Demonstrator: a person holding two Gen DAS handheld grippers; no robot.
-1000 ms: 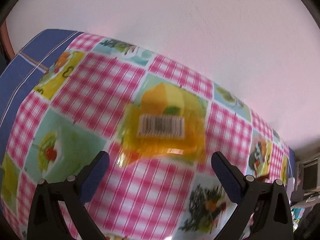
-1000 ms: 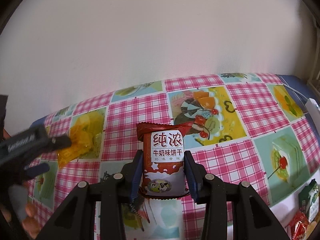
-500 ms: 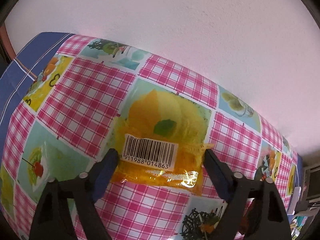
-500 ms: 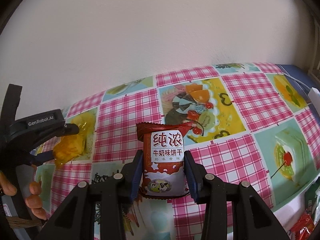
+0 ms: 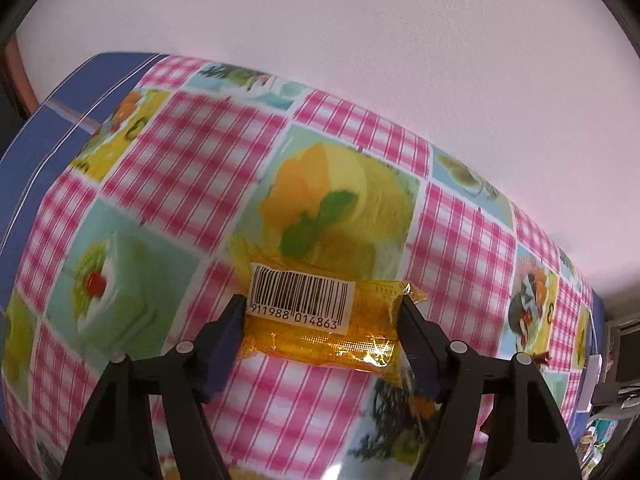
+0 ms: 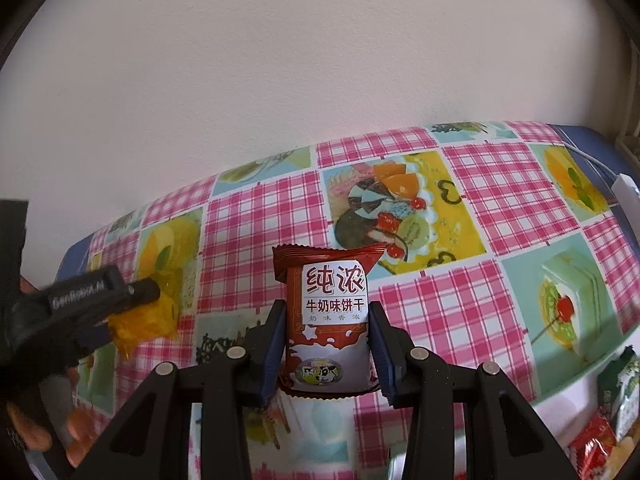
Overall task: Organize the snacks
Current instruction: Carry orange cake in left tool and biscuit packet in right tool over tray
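My left gripper [image 5: 322, 312] is shut on a yellow-orange snack packet [image 5: 340, 340] with a white barcode label, held just above the pink checked tablecloth [image 5: 192, 168]. My right gripper [image 6: 328, 320] is shut on a red and white milk biscuit packet [image 6: 330, 320] with Chinese writing, held upright above the cloth. In the right wrist view the left gripper [image 6: 132, 304] shows at the far left with the yellow packet [image 6: 148, 320] in it.
The table is against a white wall [image 6: 320, 80]. More snack packets [image 6: 596, 448] lie past the table's front right edge. A white cable and plug [image 6: 624, 188] lie at the far right. The blue table border [image 5: 48, 140] marks the left end.
My left gripper moved forward onto the yellow packet, closed on it and raised it a little. My right gripper kept holding the biscuit packet and turned slightly left.
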